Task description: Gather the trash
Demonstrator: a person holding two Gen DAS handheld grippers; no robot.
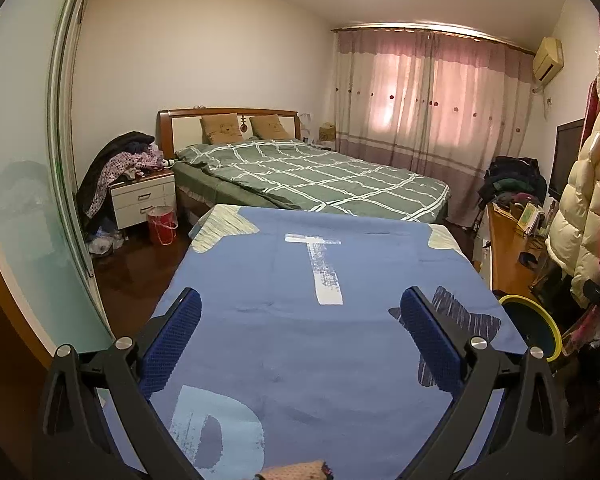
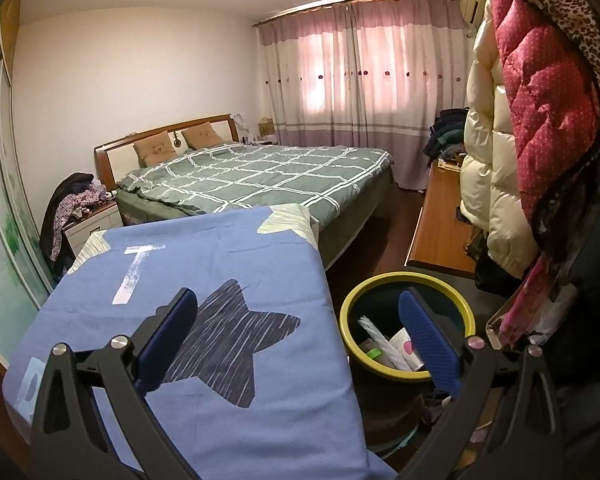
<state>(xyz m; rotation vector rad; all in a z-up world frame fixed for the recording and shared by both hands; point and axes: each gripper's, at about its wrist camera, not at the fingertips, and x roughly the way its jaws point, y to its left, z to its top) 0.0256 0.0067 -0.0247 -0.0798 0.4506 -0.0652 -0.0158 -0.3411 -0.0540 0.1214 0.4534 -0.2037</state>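
My left tool (image 1: 300, 320) hangs released over the blue cloth on the table (image 1: 300, 360), gripping nothing. My right tool (image 2: 298, 320) is released too, at the table's right edge above the bin (image 2: 352, 312), which holds what looks like wrappers (image 2: 384, 340).

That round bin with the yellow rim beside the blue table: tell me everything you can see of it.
The bin is a round, dark container with a bright yellow-green rim, plastic by the look of it. It stands upright on the floor, close beside the blue cloth, open-topped with no lid. Inside lie white ribbed foam netting, a white wrapper with a pink spot and something green. The open right tool hovers above, one finger over the bin's mouth. The left view shows only its rim.
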